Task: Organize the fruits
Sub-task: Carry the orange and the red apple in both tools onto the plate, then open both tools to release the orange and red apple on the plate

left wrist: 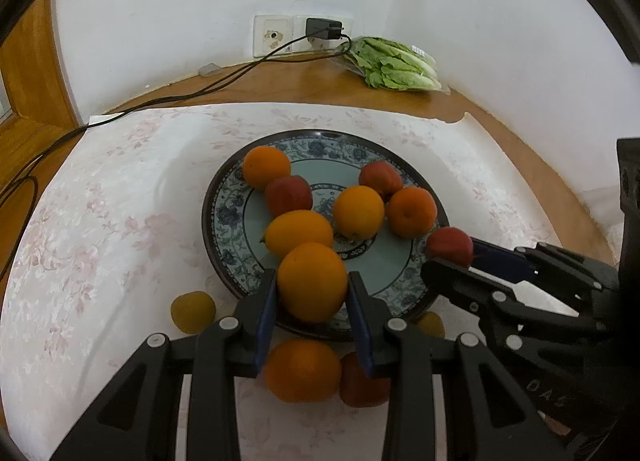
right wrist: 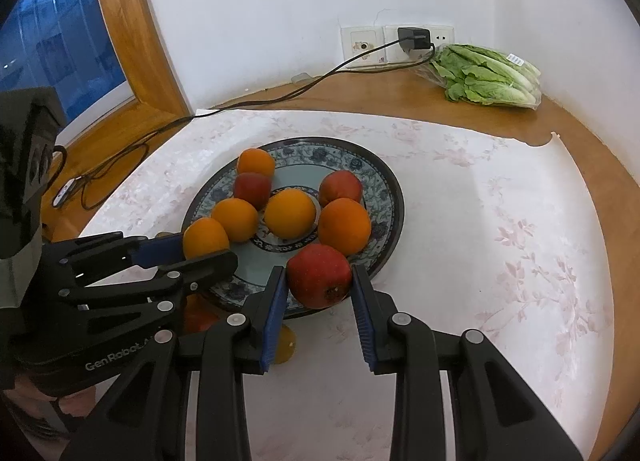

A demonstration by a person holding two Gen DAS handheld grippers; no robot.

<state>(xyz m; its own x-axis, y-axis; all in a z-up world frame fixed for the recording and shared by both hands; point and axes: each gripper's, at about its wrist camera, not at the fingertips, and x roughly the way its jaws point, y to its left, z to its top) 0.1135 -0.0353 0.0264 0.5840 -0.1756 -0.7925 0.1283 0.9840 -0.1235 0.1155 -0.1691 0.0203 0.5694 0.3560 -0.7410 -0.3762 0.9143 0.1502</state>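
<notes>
A blue patterned plate (left wrist: 230, 217) (right wrist: 384, 189) holds several oranges and red fruits. My left gripper (left wrist: 312, 285) is shut on an orange (left wrist: 312, 281) over the plate's near rim; the same orange (right wrist: 205, 237) shows at the left of the right wrist view, between the left gripper (right wrist: 192, 249) jaws. My right gripper (right wrist: 319, 281) is shut on a red fruit (right wrist: 319, 275) above the plate's near edge; that red fruit (left wrist: 449, 245) sits at the plate's right rim in the left wrist view, pinched by the right gripper (left wrist: 452, 257). On the cloth below lie another orange (left wrist: 302, 371), a red fruit (left wrist: 360, 385) and a small yellow fruit (left wrist: 193, 311).
A floral cloth (right wrist: 500, 221) covers the round wooden table (right wrist: 600, 149). Bagged lettuce (left wrist: 394, 65) (right wrist: 486, 75) lies at the back by the wall. A black charger (right wrist: 414, 39) is plugged into the socket, its cable (left wrist: 160, 101) trailing off the left side. A window frame (right wrist: 132, 41) stands left.
</notes>
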